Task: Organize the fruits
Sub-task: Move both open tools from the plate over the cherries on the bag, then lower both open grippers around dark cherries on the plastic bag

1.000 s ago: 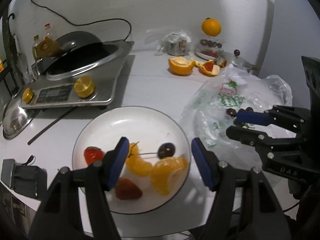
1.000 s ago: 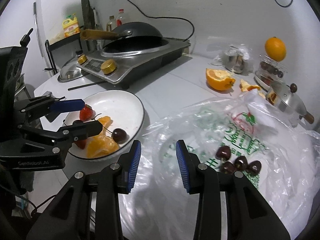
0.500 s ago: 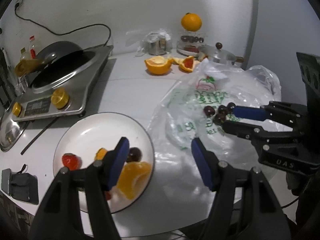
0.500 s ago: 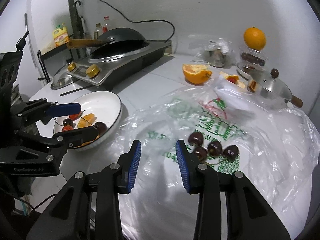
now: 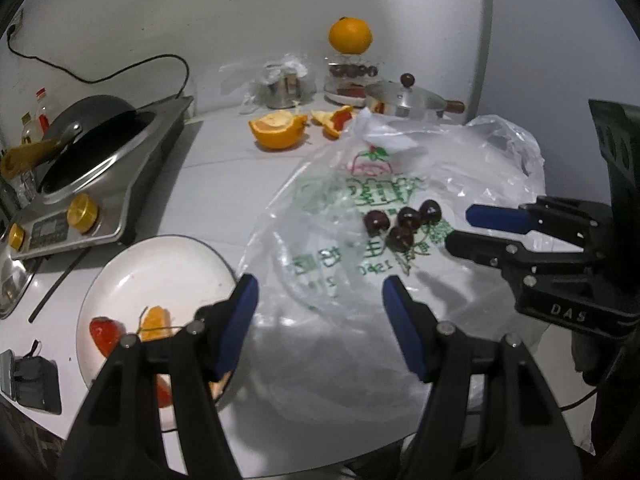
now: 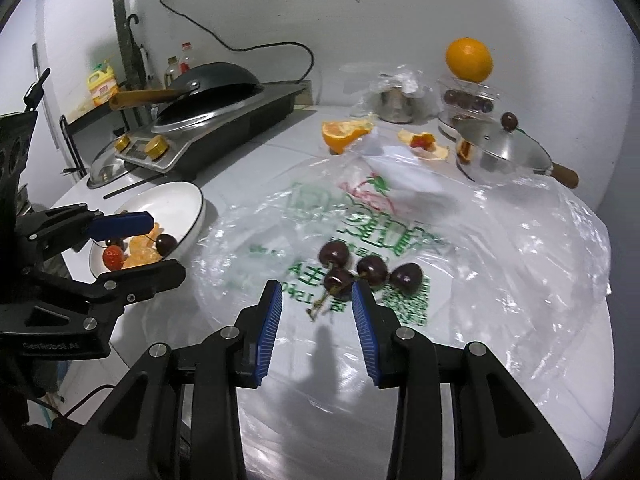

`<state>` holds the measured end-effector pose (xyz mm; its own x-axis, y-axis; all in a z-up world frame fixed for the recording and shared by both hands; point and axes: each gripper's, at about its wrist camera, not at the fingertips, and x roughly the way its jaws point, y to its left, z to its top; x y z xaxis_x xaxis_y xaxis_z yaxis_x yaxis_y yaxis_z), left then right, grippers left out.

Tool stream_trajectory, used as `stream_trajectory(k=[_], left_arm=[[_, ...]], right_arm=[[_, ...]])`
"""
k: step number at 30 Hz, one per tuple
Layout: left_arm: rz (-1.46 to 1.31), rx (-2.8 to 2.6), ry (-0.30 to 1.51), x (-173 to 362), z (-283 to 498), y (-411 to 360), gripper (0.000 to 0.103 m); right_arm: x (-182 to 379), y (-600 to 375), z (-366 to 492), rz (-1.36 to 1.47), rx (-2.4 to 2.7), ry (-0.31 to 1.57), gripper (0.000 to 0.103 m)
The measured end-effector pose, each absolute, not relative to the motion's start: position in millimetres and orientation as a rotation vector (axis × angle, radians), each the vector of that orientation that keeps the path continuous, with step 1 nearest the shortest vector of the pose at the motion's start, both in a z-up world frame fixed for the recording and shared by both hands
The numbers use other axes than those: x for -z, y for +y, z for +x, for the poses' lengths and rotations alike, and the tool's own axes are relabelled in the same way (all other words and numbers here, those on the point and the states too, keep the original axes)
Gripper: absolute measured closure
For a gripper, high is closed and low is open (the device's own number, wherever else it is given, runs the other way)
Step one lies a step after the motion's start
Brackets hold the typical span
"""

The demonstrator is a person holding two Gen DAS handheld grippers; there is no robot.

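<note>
Several dark cherries [image 5: 402,222] [image 6: 370,270] lie on a clear printed plastic bag [image 5: 360,248] [image 6: 500,248] spread over the counter. A white plate [image 5: 160,272] [image 6: 188,200] at the left holds a strawberry [image 5: 104,334] [image 6: 113,258], orange segments [image 6: 140,248] and one cherry [image 6: 165,243]. My left gripper [image 5: 318,312] hovers open over the bag's near edge, right of the plate, with nothing between its fingers. My right gripper [image 6: 316,312] stands open just short of the cherries, its jaws empty; in the left wrist view it [image 5: 460,226] sits right of them.
An induction cooker with a black wok [image 5: 92,152] [image 6: 212,92] fills the back left. Cut orange pieces [image 5: 278,130] [image 6: 344,134], a lidded steel pot [image 5: 404,100] [image 6: 504,152], a whole orange [image 5: 350,36] [image 6: 469,59] on a clear container and a small black device [image 5: 30,384] are around.
Both grippers have slid to the right, away from the plate and over the bag. The cherries now lie close in front of the right gripper. Neither jaw opening has changed.
</note>
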<state>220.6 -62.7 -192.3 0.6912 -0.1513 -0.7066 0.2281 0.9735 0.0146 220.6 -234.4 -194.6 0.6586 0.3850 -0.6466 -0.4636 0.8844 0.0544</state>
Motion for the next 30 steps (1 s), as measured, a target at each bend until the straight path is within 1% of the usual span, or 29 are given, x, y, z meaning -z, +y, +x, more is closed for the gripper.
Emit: stream_trajectory(k=[13,30], left_arm=[[0.133,0.245,0.793,193,232,-95,0.037],[0.159,0.258,0.813,199,262,-116,0.037]], right_arm=[[199,-269,229,-0.086,-0.443,0.712,0.065],[210,-292,256,-0.055,-0.441,0.733,0.065]])
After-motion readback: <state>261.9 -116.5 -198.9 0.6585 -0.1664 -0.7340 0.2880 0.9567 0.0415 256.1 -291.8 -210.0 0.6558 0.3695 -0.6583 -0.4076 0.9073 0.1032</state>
